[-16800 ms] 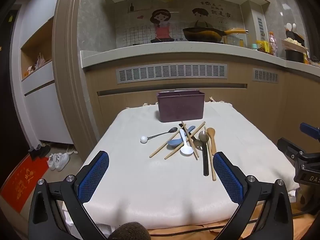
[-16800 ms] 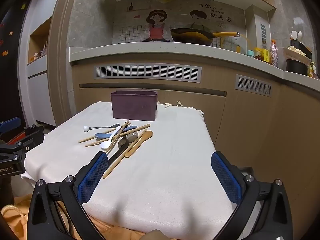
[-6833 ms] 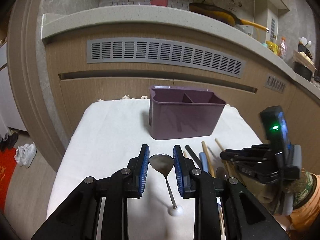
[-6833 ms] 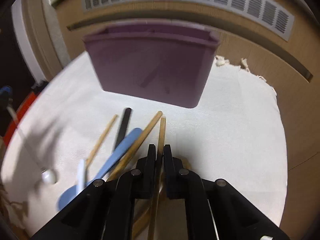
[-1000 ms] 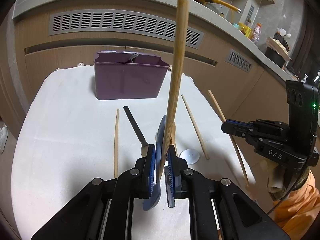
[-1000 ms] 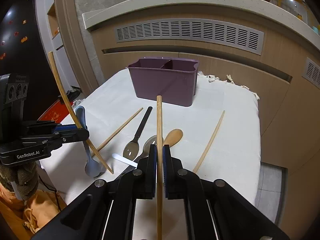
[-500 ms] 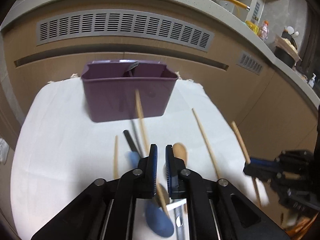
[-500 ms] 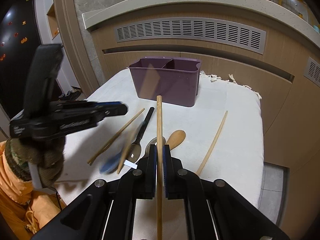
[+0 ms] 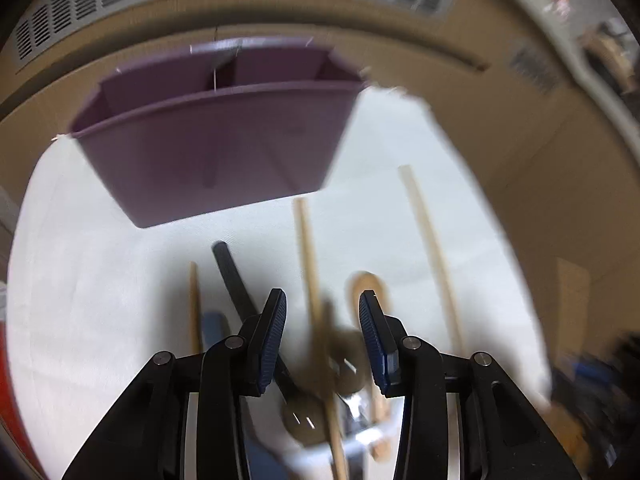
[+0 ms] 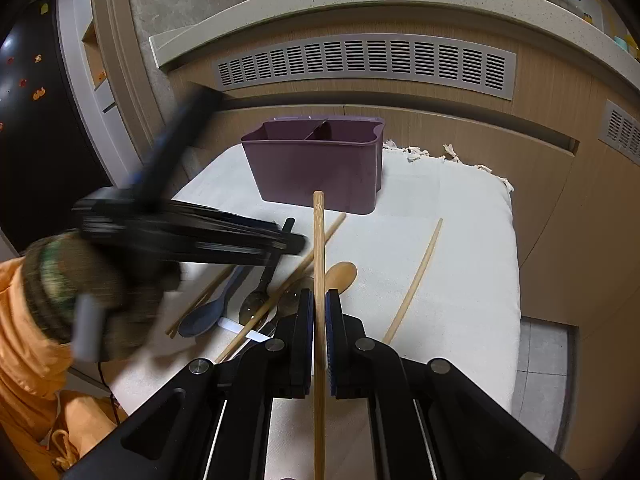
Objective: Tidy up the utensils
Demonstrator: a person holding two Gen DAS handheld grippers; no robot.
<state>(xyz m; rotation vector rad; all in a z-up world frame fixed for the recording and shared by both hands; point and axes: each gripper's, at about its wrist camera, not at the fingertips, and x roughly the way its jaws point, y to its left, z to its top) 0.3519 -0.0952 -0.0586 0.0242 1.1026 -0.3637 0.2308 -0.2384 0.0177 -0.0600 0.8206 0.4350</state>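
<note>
My left gripper (image 9: 322,336) hovers low over the utensil pile, jaws opening; a wooden chopstick (image 9: 308,248) lies loose on the cloth beneath the gap, and neither pad touches it. The picture is blurred. The purple two-compartment holder (image 9: 216,148) stands just beyond. My right gripper (image 10: 319,312) is shut on another chopstick (image 10: 319,240), which points at the holder (image 10: 316,168). From the right wrist the left gripper (image 10: 296,242) shows as a dark blur over the pile, held by a gloved hand (image 10: 80,292).
On the white cloth (image 10: 460,280) lie a wooden spoon (image 10: 340,274), a blue spoon (image 10: 204,316), a black-handled spoon (image 9: 232,276) and loose chopsticks (image 10: 416,280) (image 9: 194,308). A cabinet wall with a vent (image 10: 360,64) rises behind the holder.
The left gripper swung forward and down toward the holder and let go of the upright chopstick, which dropped onto the pile with the blue spoon. The right gripper kept still with its chopstick.
</note>
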